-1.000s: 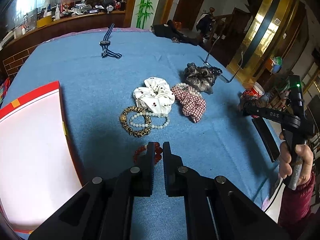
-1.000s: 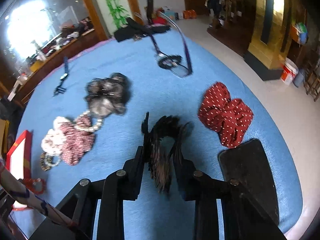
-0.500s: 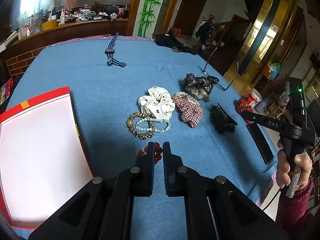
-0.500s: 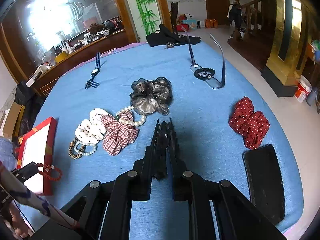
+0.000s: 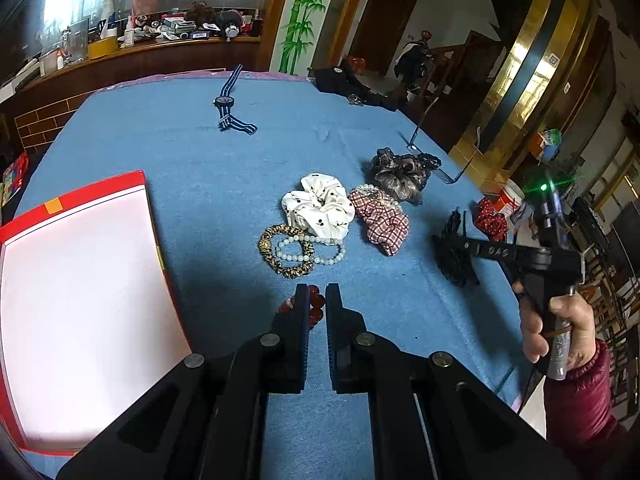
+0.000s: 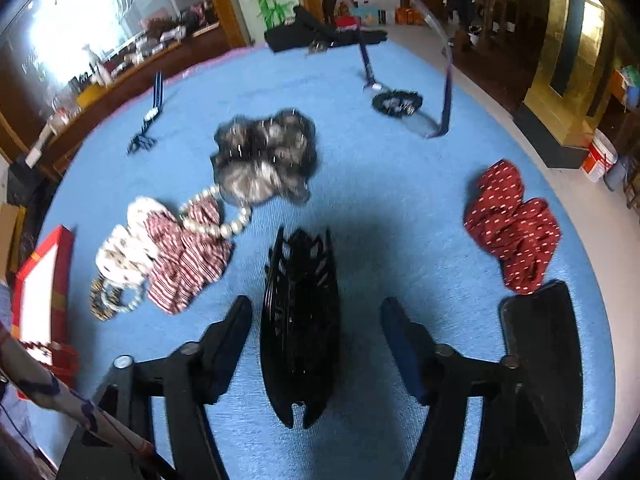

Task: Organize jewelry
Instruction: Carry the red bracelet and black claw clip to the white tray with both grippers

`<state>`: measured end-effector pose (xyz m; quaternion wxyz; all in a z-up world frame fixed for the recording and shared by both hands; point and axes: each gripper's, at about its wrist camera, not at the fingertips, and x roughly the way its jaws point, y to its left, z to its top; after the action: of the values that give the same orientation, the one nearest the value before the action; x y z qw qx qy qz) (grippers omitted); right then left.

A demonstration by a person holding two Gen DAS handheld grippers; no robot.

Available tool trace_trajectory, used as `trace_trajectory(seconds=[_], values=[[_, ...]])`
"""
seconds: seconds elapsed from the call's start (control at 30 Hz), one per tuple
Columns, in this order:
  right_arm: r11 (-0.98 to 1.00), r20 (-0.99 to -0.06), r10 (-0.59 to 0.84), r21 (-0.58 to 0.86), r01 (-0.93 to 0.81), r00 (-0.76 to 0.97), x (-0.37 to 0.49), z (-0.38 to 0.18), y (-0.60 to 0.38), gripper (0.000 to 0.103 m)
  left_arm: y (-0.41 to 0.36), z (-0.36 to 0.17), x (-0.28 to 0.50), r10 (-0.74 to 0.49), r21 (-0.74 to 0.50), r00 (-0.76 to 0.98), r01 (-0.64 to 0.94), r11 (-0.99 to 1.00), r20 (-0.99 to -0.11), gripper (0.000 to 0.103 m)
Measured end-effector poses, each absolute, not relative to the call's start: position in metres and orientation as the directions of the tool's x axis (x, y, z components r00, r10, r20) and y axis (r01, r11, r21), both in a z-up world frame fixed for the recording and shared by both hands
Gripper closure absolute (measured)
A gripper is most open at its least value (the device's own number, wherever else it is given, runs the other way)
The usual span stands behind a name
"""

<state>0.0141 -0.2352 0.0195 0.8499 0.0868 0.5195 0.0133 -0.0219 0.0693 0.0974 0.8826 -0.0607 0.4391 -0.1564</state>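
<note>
Lying flat on the blue cloth (image 6: 380,184), the glossy black toothed hair claw (image 6: 300,320) sits loose between the wide-spread right gripper (image 6: 316,320), apparently just placed, while the left gripper (image 5: 317,300) pinches a red bead bracelet (image 5: 316,304) likely bound next for the red-rimmed box (image 5: 80,300) at left.

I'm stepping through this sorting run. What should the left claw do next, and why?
Probably swing left over the box and open. The left claw is shut on the red bracelet beside the box; the right claw is open around the clip.
</note>
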Motion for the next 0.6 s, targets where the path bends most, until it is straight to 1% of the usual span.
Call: trace_trajectory(seconds=[0.03, 0.07, 0.2, 0.37, 0.6], values=[[0.985, -0.887, 0.113, 0.160, 0.068, 0.448, 0.015, 0.017, -0.235, 0.052, 0.070, 0.098, -0.022, -0.329, -0.245, 0.565, 0.222, 0.944, -0.757, 0.096], [0.984, -0.890, 0.115, 0.162, 0.070, 0.441, 0.015, 0.014, -0.235, 0.059, 0.070, 0.098, -0.022, -0.328, -0.245, 0.565, 0.220, 0.944, -0.757, 0.096], [0.982, -0.877, 0.120, 0.173, 0.071, 0.465, 0.010, 0.018, -0.236, 0.060, 0.072, 0.101, -0.022, -0.328, -0.247, 0.569, 0.218, 0.944, -0.754, 0.096], [0.980, -0.848, 0.154, 0.198, 0.032, 0.507, 0.000, 0.041, -0.226, 0.060, 0.082, 0.108, -0.025, -0.324, -0.248, 0.585, 0.209, 0.946, -0.743, 0.096], [0.970, -0.816, 0.241, 0.227, -0.092, 0.526, -0.011, 0.074, -0.178, 0.059, 0.112, 0.126, -0.033, -0.290, -0.238, 0.627, 0.167, 0.957, -0.723, 0.096]])
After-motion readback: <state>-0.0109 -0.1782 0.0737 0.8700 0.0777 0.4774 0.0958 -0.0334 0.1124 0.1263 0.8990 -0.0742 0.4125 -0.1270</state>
